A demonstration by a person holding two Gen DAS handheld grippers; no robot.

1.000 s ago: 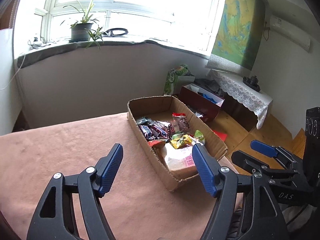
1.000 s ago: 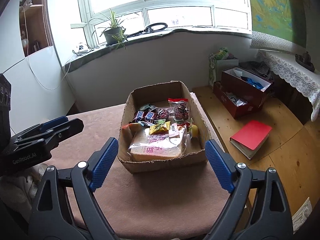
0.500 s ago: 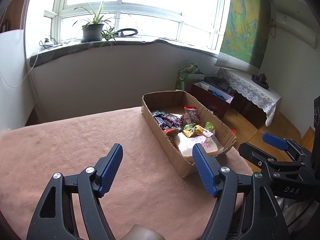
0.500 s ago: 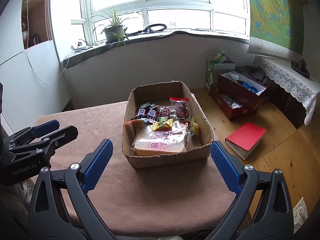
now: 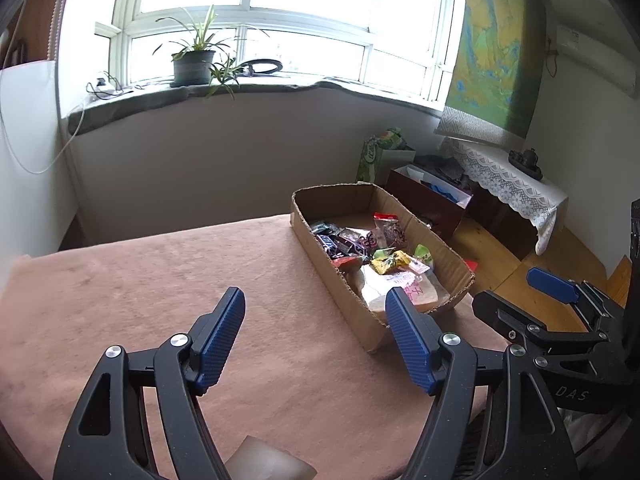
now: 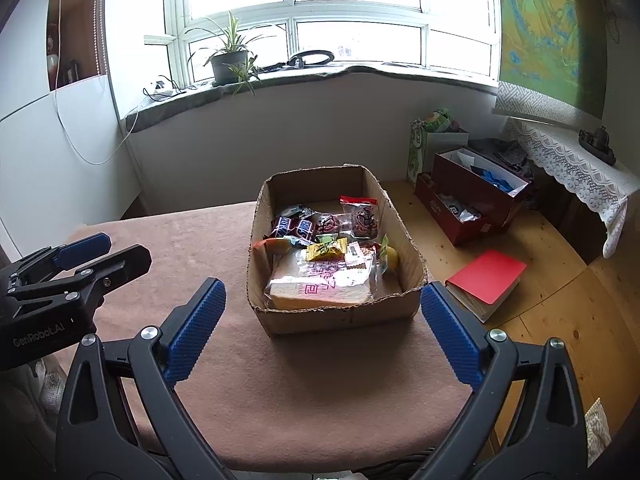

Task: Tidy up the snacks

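Right wrist: red book (image 6: 486, 280) on floor beside cardboard box (image 6: 404, 232).

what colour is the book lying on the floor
Red cover; the book shows best in the right wrist view, on the wooden floor.

Potted plant (image 6: 229, 65) sits on the windowsill. Down on the wood floor, a red book (image 6: 486, 278) lies near a maroon box (image 6: 476, 192). Lace cloth (image 6: 576, 176) drapes the side table.
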